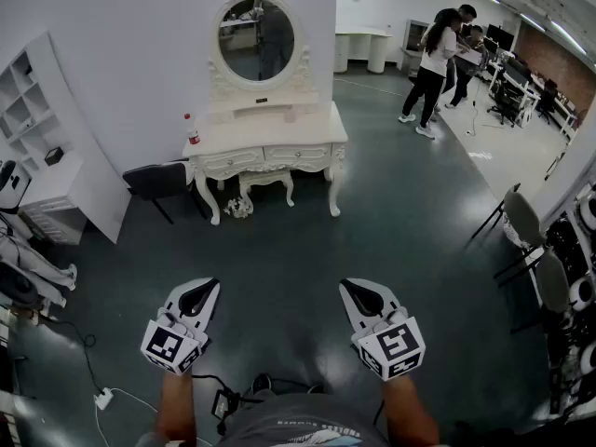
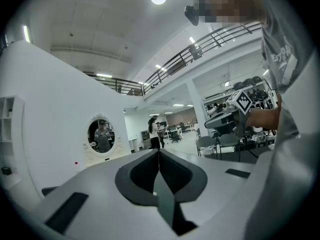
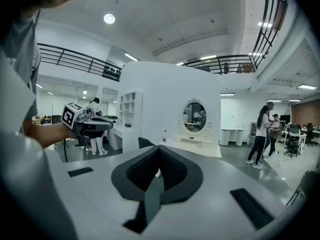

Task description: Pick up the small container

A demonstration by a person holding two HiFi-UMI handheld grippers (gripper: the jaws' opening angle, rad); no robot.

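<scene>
Left gripper [image 1: 209, 287] and right gripper [image 1: 348, 287] closed empty; only head view shows the stool [image 1: 265, 181]

Ahead, white vanity table [image 1: 279, 124], oval mirror [image 1: 256, 40], dark floor [image 1: 279, 250], left gripper [image 1: 209, 287], right gripper [image 1: 348, 288]

Left gripper [image 1: 209, 287] and right gripper [image 1: 348, 287]: shells of smooth, matt white plastic. Pads [image 3: 142, 170]: dark, rubbery-looking, finely ribbed. Marker cubes [image 1: 172, 345]: matt black-and-white print. Dressing table [image 1: 265, 142]: white painted, carved, satin finish. Mirror [image 1: 256, 40]: glossy glass in an ornate white frame. Floor [image 1: 372, 240]: dark grey-green, smooth, faint sheen. Bottle [image 1: 193, 130]: clear plastic, red cap. Wall [image 1: 121, 63]: white, matt.
</scene>
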